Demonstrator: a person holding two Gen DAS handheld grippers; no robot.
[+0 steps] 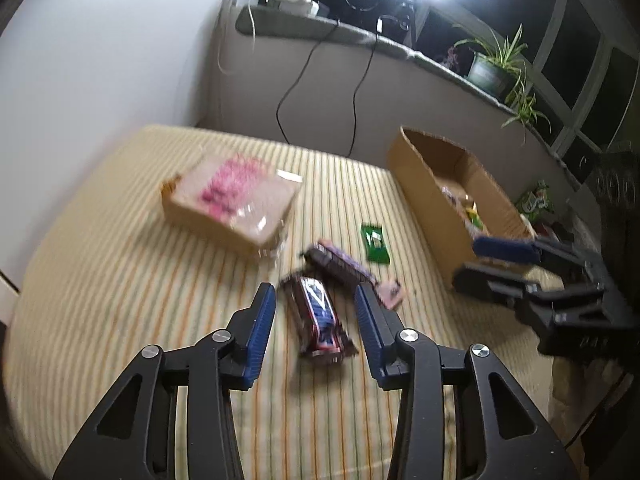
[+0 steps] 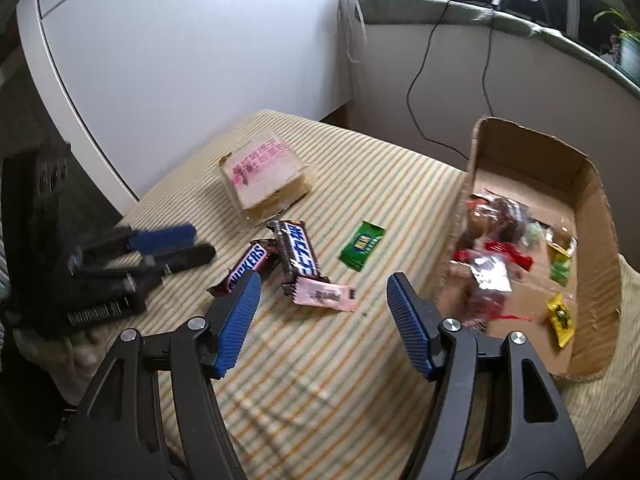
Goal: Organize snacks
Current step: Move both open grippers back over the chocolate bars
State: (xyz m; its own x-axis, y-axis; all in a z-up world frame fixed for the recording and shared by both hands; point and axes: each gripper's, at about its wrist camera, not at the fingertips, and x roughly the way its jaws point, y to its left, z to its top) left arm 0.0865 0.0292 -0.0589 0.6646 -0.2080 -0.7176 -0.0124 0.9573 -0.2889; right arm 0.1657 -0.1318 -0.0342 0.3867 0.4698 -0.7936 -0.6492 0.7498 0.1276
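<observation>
Four loose snacks, two Snickers bars (image 2: pixel 276 258), a pink packet (image 2: pixel 325 294) and a green packet (image 2: pixel 362 245), remain mid-bed beside the part-filled cardboard box (image 2: pixel 596 216), with both the left hand-held gripper (image 1: pixel 315 334) and the right hand-held gripper (image 2: pixel 322 314) apart, holding nothing.

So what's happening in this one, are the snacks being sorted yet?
A person holds tongs in each hand over a striped cloth. Both the left tongs and the right tongs are open and empty. Two Snickers bars, a pink packet and a green packet lie loose on the cloth. An open cardboard box to the right already holds several wrapped snacks. A closed smaller box sits behind. Nothing is gripped yet.
</observation>
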